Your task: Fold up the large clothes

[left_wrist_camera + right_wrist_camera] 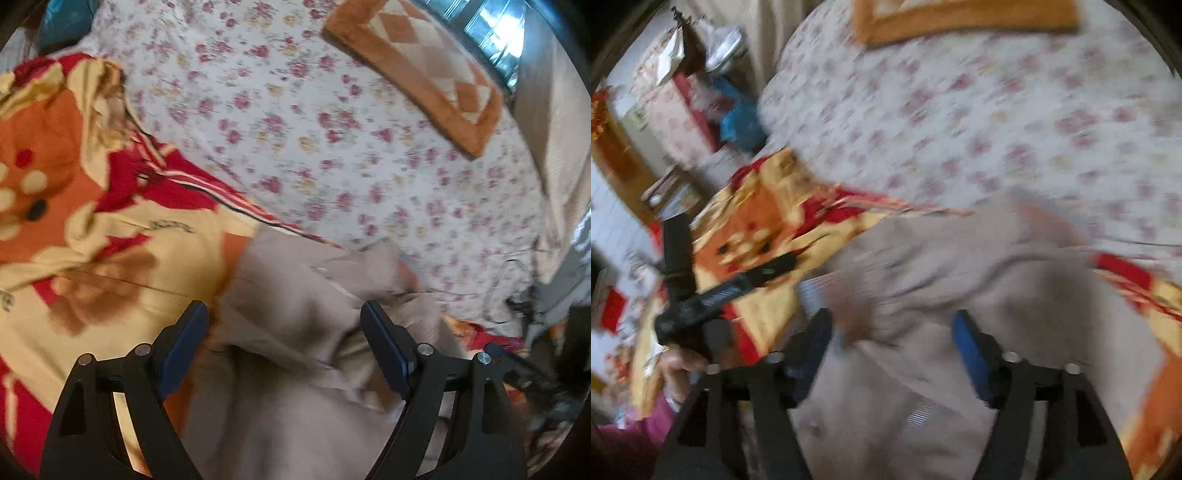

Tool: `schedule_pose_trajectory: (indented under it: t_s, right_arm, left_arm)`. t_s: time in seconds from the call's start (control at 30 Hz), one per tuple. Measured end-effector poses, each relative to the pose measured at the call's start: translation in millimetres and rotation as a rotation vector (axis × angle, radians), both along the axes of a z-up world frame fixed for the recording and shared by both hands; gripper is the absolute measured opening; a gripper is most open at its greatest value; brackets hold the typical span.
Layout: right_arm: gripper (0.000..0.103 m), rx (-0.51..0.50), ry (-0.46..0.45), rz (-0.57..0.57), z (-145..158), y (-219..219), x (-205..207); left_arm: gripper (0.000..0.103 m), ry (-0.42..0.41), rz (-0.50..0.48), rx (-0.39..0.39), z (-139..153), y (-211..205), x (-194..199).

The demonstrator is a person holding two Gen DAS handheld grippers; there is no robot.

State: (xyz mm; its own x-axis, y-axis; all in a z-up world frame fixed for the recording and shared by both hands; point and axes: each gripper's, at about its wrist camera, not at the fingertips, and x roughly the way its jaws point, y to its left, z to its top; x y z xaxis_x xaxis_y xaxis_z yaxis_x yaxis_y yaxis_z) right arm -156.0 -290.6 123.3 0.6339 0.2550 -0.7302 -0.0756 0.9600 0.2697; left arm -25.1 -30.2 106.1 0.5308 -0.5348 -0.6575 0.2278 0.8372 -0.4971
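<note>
- The big cloth to fold is a soft beige garment point(295, 332). It lies bunched up on a bright red, orange & yellow blanket point(110, 258), on a bed with a flowery sheet point(332, 129).
- An orange & cream mat point(417, 74) sits far up the bed, well apart from the garment.
- Left gripper point(282, 325): its 2 fingers point(184, 343) are spread wide, 1 on each side of a raised fold of the garment. They pinch nothing yet. Can't tell if the pads touch the cloth.
- Right gripper point(892, 339): its 2 fingers point(971, 354) are spread wide too, w/ the garment point(942, 277) right between & under them. Nothing is pinched. This view is v. blurry, so I can't tell if they touch.
- In the right view, the left gripper point(753, 275) shows as a dark tool at the left, over the blanket point(764, 221), w/ a bit of the person's hand point(679, 369) under it.
- What matters most: the garment lies straight ahead of & below both pairs of fingers, so each needs to go down, not sideways. Both look about as near to it; I can't pick a nearer 1.
- The garment seems to stretch from near the person out toward the sheet, but it is too crumpled to be sure of its long way.
- My guess: the fold is barely begun. Next step prob. is to close on an edge w/ each gripper.
- Risk: grabbing the blanket along w/ the garment.
</note>
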Motion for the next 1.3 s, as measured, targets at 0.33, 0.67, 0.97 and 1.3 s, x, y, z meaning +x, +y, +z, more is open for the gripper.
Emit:
schedule_pose_trajectory:
  t_s: [0.33,0.67,0.97,1.3]
  right_arm:
    - [0.064,-0.018,0.106,0.041,-61,6,-10]
    - [0.066,0.08,-0.005,0.061,-54,59,92]
    - [0.068,0.036,0.031,-0.007,-53,36,60]
    - [0.086,0.023,0.15,-0.548,-68,-122,-72]
  left_arm:
    - [0.088,-0.008,0.029,-0.061,-3,-5,-8]
    - [0.088,-0.055,0.11,-0.023,1,15,10]
    - [0.088,-0.034,0.088,-0.041,0,8,14]
    - [0.088,-0.054,0.007,0.042,-8,-37,1]
